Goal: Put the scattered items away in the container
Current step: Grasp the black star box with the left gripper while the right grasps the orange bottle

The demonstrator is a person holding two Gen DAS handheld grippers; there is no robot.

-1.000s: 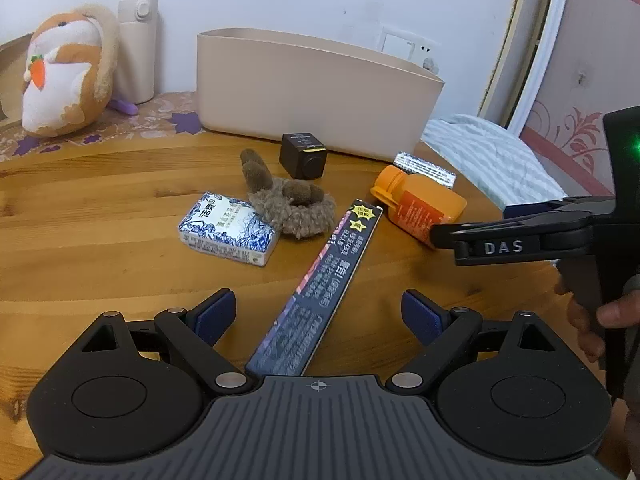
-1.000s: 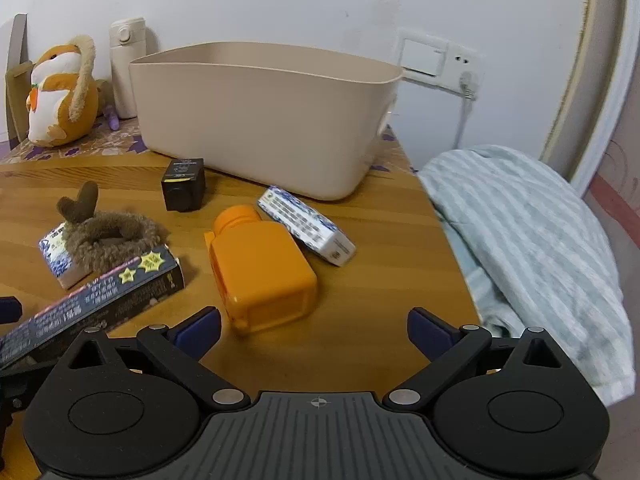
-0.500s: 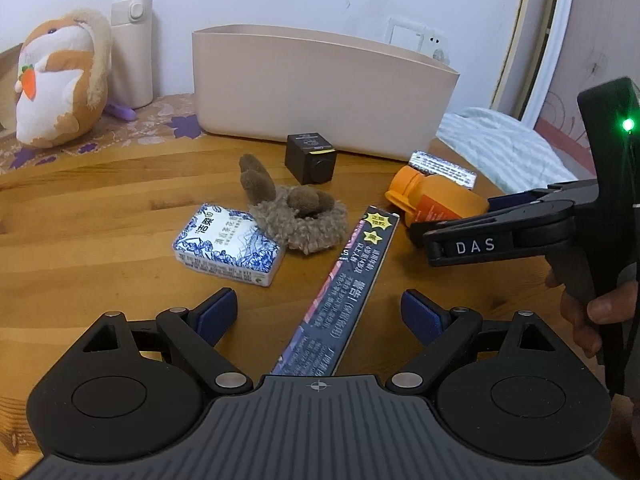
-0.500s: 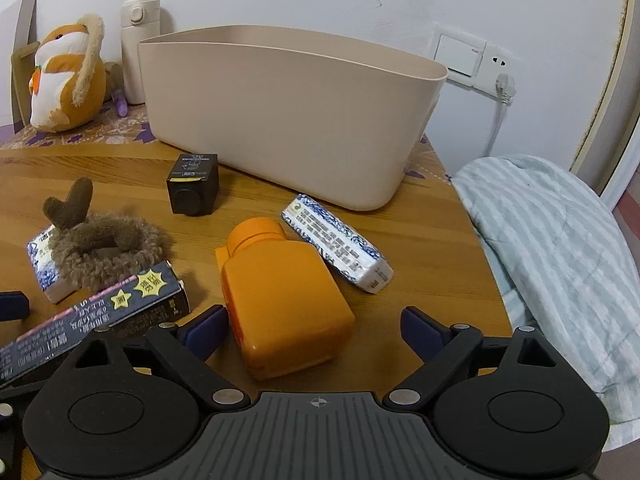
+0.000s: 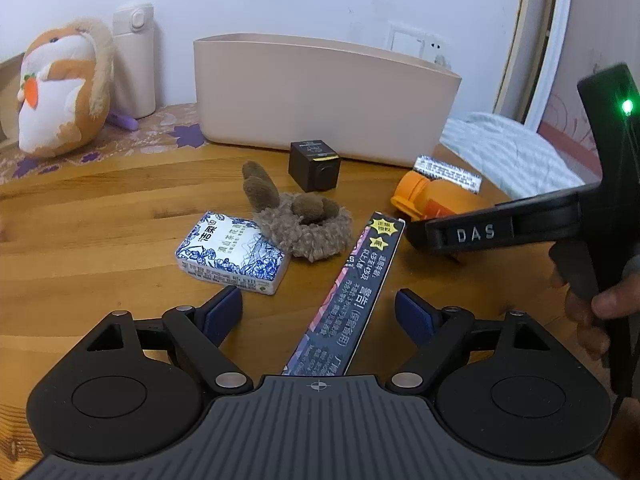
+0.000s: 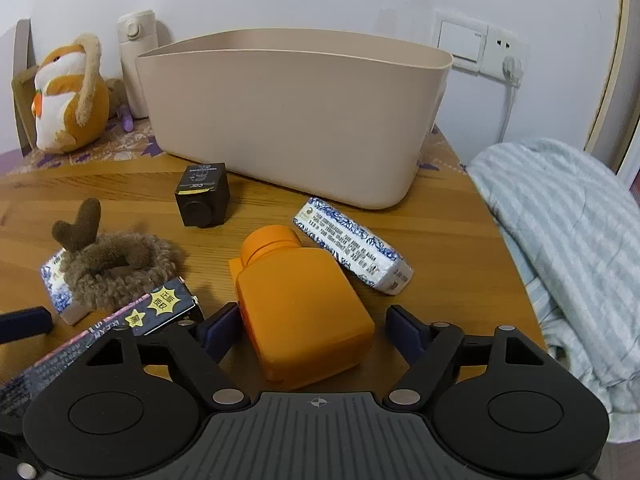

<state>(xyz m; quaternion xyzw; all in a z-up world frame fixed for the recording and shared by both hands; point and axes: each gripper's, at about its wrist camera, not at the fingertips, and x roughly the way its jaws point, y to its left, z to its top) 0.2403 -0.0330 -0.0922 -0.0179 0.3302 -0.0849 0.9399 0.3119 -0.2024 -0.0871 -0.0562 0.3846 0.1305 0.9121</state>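
Plush hamster (image 5: 60,84) and a cream flask (image 5: 134,60) sit at the far left of our wooden table (image 5: 100,240), with the beige container (image 5: 320,92) standing behind the scattered things. Moving right, we see a blue-and-white tissue pack (image 5: 232,252), a brown fuzzy scrunchie (image 5: 304,224) just beside it, and a small black cube box (image 5: 314,164) near the container's wall. Our left gripper (image 5: 319,312) straddles the long dark box (image 5: 348,300); its jaws are closing, and the pads stand clear of the box's sides. Further right, our right gripper (image 6: 314,324) has the orange bottle (image 6: 300,304) between its closing jaws: the left pad touches the bottle, while the right pad is apart from it. A second tissue pack (image 6: 352,252) lies just beside the bottle, and a striped cloth (image 6: 560,240) hangs off the table's right edge.
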